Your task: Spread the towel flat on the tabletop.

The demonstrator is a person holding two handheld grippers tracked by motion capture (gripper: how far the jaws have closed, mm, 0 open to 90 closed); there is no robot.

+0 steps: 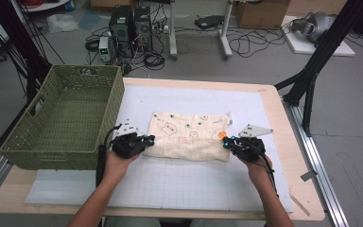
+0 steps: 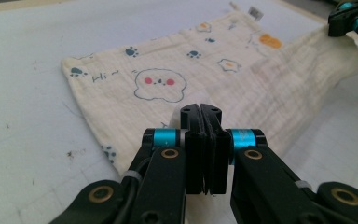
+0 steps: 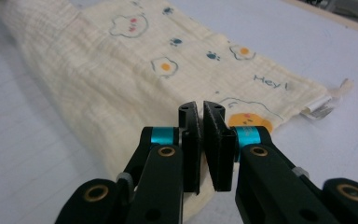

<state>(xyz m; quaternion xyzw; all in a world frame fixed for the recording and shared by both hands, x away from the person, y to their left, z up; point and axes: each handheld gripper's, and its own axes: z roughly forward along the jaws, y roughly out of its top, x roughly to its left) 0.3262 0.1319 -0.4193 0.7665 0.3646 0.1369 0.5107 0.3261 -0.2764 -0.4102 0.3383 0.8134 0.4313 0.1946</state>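
Observation:
A cream cloth (image 1: 189, 135) printed with small cartoon animals, eggs and paw marks lies across the white grid mat (image 1: 194, 184). Its near strip is turned over and shows the plain side. My left gripper (image 1: 147, 138) is at the cloth's near left corner, and in the left gripper view its jaws (image 2: 200, 109) are shut with a bit of cloth (image 2: 168, 84) pinched at the tips. At the near right corner is my right gripper (image 1: 227, 141); the right gripper view has its jaws (image 3: 201, 106) pressed together on the cloth (image 3: 121, 70) edge. The right gripper (image 2: 349, 21) also appears far off in the left gripper view.
A green woven basket (image 1: 108, 109) stands empty at the table's left, close to my left hand. The wooden table edge (image 1: 283, 142) runs along the right. Beyond the table are computer towers (image 1: 130, 26), cables and a black frame leg (image 1: 312, 80).

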